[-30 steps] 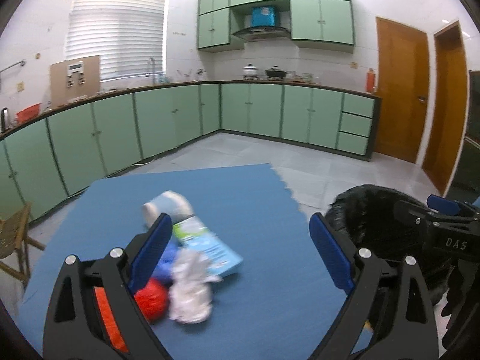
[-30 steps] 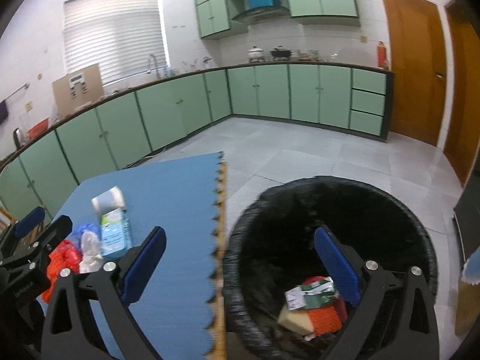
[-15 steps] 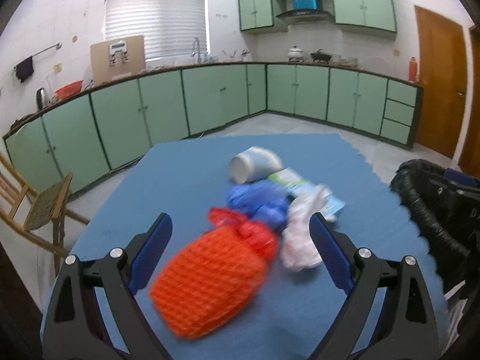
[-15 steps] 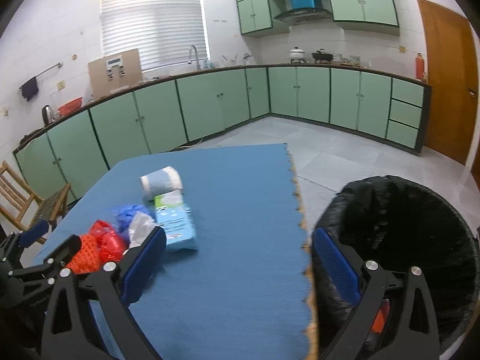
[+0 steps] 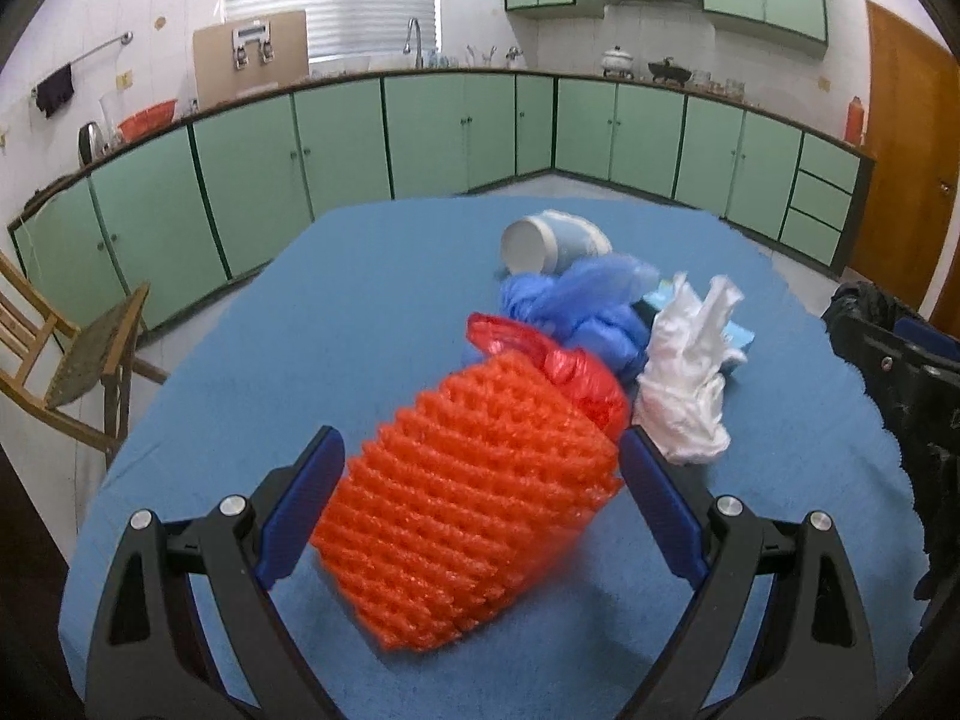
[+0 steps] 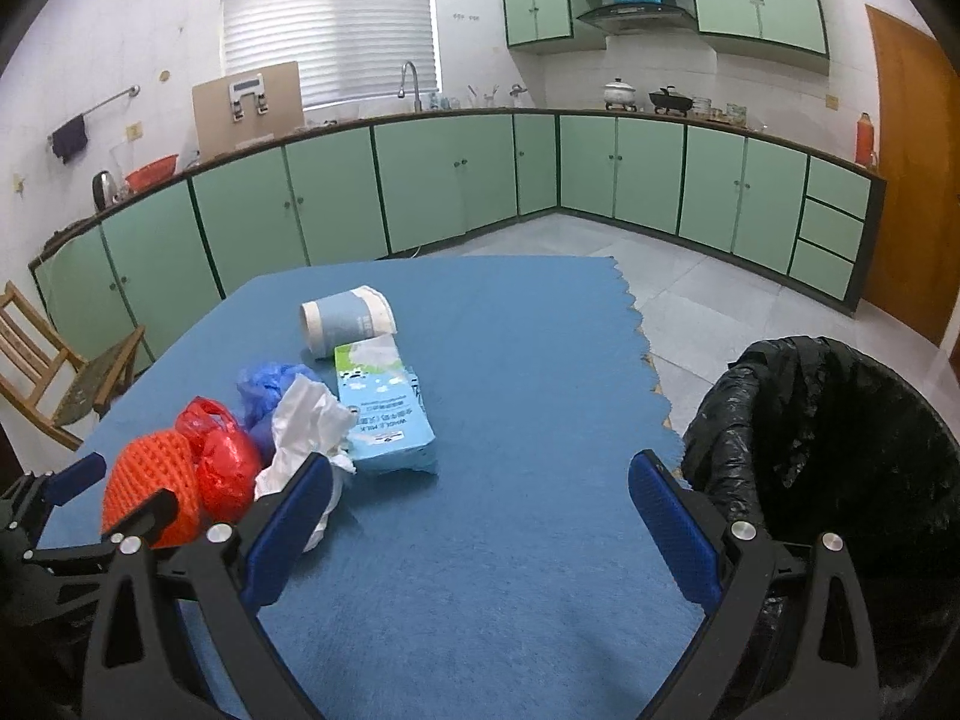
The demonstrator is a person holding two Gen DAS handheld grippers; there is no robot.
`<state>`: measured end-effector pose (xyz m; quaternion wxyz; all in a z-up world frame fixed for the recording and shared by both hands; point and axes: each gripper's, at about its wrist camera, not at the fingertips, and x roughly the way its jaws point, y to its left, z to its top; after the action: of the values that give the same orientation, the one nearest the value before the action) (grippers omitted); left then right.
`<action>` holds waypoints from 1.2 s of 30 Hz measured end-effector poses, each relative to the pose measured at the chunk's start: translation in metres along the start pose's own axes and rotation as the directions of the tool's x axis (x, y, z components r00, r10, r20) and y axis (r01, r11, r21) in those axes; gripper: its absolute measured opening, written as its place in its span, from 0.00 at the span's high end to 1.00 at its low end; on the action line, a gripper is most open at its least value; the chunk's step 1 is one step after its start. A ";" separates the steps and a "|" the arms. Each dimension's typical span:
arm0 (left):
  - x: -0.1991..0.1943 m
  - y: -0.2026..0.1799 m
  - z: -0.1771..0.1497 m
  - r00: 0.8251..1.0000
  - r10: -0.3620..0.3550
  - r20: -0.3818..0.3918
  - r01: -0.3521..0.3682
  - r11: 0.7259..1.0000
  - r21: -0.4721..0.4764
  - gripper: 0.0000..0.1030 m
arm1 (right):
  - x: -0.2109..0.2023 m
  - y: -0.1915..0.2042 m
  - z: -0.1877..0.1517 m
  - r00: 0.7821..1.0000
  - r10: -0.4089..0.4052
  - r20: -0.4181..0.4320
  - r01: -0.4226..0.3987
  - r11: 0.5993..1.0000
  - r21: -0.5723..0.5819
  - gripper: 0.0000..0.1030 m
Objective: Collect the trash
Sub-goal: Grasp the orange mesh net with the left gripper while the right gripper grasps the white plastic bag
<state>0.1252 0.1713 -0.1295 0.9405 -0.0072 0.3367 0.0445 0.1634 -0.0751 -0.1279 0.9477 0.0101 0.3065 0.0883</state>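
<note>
An orange foam net (image 5: 468,510) lies on the blue mat (image 5: 336,324) between the spread fingers of my left gripper (image 5: 478,441), which is open; whether the pads touch it is unclear. Behind the net lie a red bag (image 5: 570,378), a blue bag (image 5: 588,306), a crumpled white bag (image 5: 690,390) and a tipped paper cup (image 5: 552,243). In the right wrist view my right gripper (image 6: 480,468) hangs open and empty over the mat, near a light blue milk carton (image 6: 384,414). To its right is the black-lined bin (image 6: 840,450).
A wooden chair (image 5: 78,354) stands off the mat's left side. Green cabinets (image 6: 456,180) line the far walls, with grey floor tiles (image 6: 708,294) beyond the mat's jagged right edge. A brown door (image 6: 918,180) is at far right.
My left gripper swung left and closed in on the trash pile, so the orange net now lies between its fingers. My right gripper turned from above the bin to over the mat.
</note>
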 end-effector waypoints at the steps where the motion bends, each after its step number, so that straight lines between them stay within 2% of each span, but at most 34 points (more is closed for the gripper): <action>1: 0.002 -0.001 -0.001 1.000 0.000 -0.006 0.000 1.000 -0.004 0.13 | 0.002 0.002 -0.001 1.000 0.001 -0.005 -0.001 1.000 -0.005 0.06; 7: 0.010 0.000 -0.003 0.999 0.002 -0.052 -0.003 1.000 -0.009 0.14 | 0.009 0.014 -0.003 0.999 0.026 -0.041 -0.028 0.998 -0.050 0.06; 10: 0.009 0.002 -0.004 0.998 -0.022 -0.056 0.021 1.000 -0.018 0.28 | 0.011 0.019 -0.004 0.998 0.032 -0.049 -0.036 0.997 -0.071 0.06; 12: 0.009 0.006 -0.005 0.997 -0.041 -0.062 0.039 0.999 -0.037 0.41 | 0.012 0.023 -0.004 0.997 0.038 -0.062 -0.043 0.996 -0.083 0.06; 17: 0.007 0.018 -0.007 0.996 -0.071 -0.051 0.067 0.995 -0.075 0.63 | 0.012 0.030 -0.003 0.996 0.059 -0.065 -0.065 0.994 -0.093 0.06; 20: 0.001 0.022 -0.006 0.997 -0.071 -0.035 0.069 0.995 -0.070 0.71 | 0.012 0.035 -0.002 0.996 0.069 -0.062 -0.074 0.993 -0.094 0.06; 28: -0.025 0.036 0.004 0.998 -0.052 0.039 0.055 0.995 -0.088 0.77 | 0.017 0.058 -0.002 0.992 0.098 -0.075 -0.103 0.992 -0.075 0.12; 32: -0.029 0.040 0.006 0.998 -0.008 0.064 0.012 0.998 -0.064 0.78 | 0.028 0.073 -0.006 0.989 0.108 -0.097 -0.116 0.990 -0.083 0.21; 36: -0.021 0.047 0.006 0.999 0.007 0.049 -0.004 0.998 -0.067 0.78 | 0.038 0.081 -0.010 0.987 0.106 -0.121 -0.114 0.991 -0.069 0.30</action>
<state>0.1089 0.2167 -0.1112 0.9476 -0.0369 0.3118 0.0587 0.1749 0.0106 -0.1523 0.9215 -0.0140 0.3569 0.1525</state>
